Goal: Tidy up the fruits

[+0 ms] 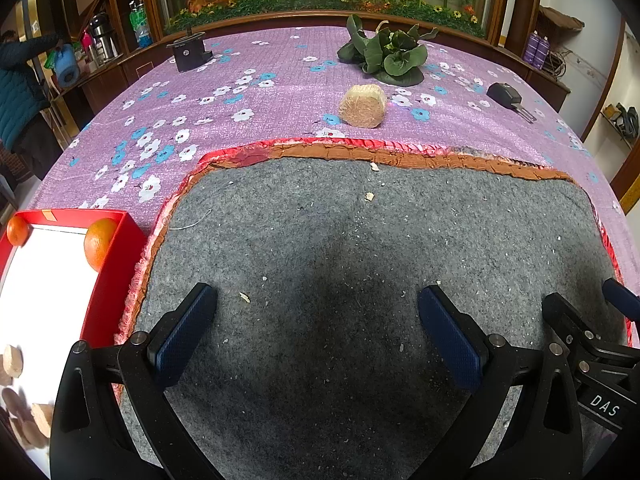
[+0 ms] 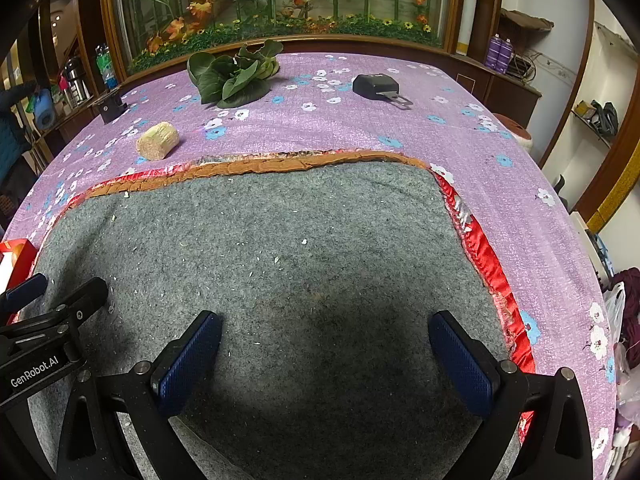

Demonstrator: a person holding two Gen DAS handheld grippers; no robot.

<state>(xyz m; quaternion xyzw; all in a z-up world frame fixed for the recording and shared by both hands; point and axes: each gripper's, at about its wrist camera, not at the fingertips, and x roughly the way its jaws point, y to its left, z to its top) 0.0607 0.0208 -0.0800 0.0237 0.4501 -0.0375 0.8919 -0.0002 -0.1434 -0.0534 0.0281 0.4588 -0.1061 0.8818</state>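
Oranges (image 1: 99, 243) sit in the red box's (image 1: 116, 264) far corners, left of the left gripper (image 1: 318, 320), the nearer one, while both it and the right gripper (image 2: 324, 344) hang wide open, empty, over the mat (image 1: 360, 240).

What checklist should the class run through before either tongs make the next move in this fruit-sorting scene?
1. Left tongs open and empty: ok.
2. Right tongs open and empty: ok.
3. Grey felt mat bare of objects under both tongs: ok, only crumbs.
4. Two round orange fruits inside the red-walled white-floored box: ok.
5. More fruit left on the purple flowered tablecloth: cannot tell; only leafy greens and a tan straw-like bundle show.
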